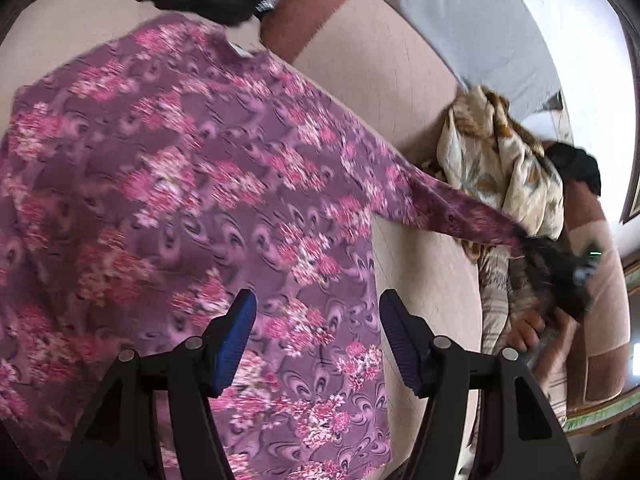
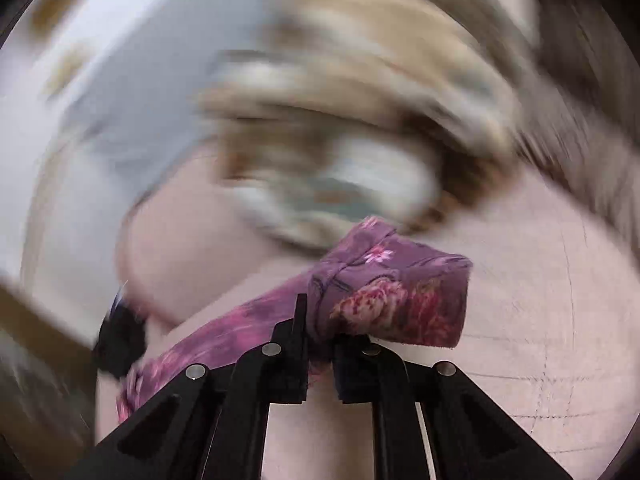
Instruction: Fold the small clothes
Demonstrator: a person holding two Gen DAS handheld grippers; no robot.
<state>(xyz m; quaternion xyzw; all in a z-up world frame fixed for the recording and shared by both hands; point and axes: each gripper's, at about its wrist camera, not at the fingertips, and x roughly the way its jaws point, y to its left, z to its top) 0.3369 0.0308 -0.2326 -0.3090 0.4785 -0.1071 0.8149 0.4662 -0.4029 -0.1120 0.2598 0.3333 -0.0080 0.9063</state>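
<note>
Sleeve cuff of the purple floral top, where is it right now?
The sleeve cuff is pinched in the right gripper, pulled out to the right of the top's body, beside the cream patterned cloth.

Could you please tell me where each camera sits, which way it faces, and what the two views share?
Left wrist: above the left gripper, open, looking down on the purple floral top spread over the sofa; the person's hand shows.
Right wrist: behind the right gripper, clamped on the sleeve; background blurred.
Shared: the top and sofa.

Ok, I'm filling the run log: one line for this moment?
left hand-held gripper open above purple floral garment | right hand-held gripper shut on its sleeve cuff
</note>
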